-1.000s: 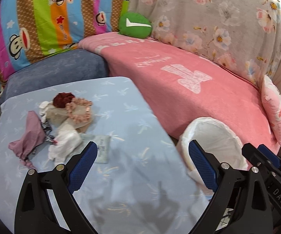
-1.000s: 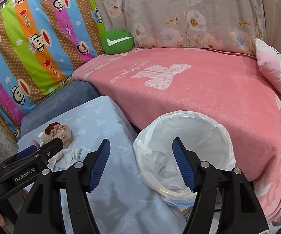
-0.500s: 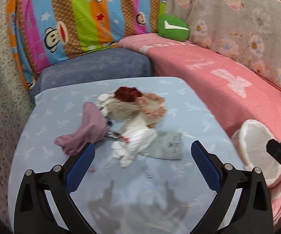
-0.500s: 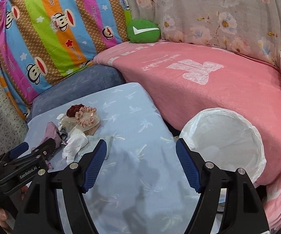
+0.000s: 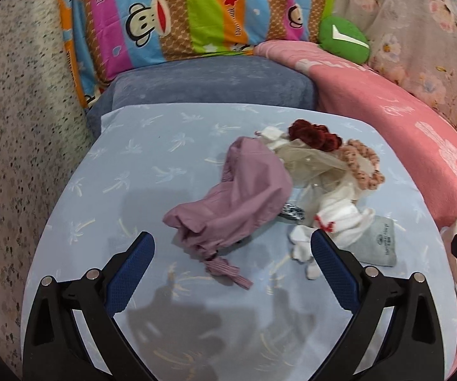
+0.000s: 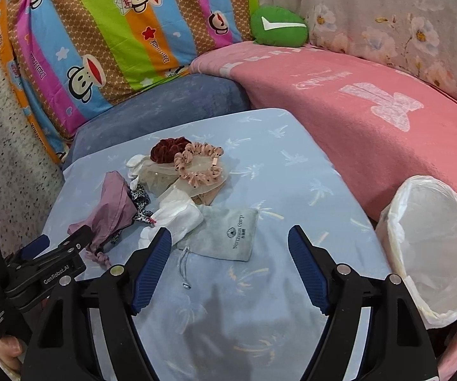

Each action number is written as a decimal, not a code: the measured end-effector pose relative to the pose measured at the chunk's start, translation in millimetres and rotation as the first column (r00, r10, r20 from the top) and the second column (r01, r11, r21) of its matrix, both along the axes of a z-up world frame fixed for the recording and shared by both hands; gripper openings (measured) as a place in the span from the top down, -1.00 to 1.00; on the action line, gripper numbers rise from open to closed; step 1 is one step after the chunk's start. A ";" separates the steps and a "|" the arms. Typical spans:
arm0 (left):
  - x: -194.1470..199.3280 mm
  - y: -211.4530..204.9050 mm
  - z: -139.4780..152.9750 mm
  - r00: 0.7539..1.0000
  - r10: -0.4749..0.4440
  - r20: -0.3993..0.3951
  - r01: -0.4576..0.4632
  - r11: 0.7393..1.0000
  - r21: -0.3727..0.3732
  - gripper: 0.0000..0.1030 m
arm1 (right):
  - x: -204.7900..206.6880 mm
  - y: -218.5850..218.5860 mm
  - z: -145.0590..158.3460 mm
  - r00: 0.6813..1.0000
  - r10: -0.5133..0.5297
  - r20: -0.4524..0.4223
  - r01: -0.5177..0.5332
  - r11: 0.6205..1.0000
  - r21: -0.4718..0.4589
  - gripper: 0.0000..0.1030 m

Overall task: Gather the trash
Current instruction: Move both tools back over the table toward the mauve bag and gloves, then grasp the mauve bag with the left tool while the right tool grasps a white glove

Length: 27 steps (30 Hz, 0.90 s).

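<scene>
A heap of small items lies on the light blue table (image 5: pixel 139 171): a mauve cloth pouch (image 5: pixel 244 190), a dark red scrunchie (image 5: pixel 314 133), a pink dotted scrunchie (image 6: pixel 200 165), white cloth (image 6: pixel 177 212) and a grey drawstring pouch (image 6: pixel 228 231). My left gripper (image 5: pixel 231 250) is open and empty, just in front of the mauve pouch. My right gripper (image 6: pixel 230 250) is open and empty, above the grey pouch. A white-lined trash bin (image 6: pixel 434 247) stands to the right of the table.
A pink-covered sofa (image 6: pixel 371 101) curves behind and to the right of the table. A grey-blue cushion (image 5: pixel 212 82), a striped monkey-print pillow (image 5: pixel 190 9) and a green pillow (image 6: pixel 279 25) lie behind. A speckled floor (image 5: pixel 16 127) is at the left.
Both grippers have swung left, away from the trash bin and toward the heap on the table. The heap now sits between the fingers of both. Both stay open.
</scene>
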<state>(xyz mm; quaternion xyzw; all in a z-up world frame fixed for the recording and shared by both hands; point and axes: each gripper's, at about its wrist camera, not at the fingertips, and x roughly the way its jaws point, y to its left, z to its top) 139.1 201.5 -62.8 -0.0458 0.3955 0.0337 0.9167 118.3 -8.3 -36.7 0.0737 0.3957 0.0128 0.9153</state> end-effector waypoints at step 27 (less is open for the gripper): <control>43.8 27.2 -43.6 0.990 -0.067 -0.121 0.047 0.986 -0.161 0.01 | 94.3 50.7 -84.6 0.986 0.043 -0.161 -0.029 0.996 0.089 0.02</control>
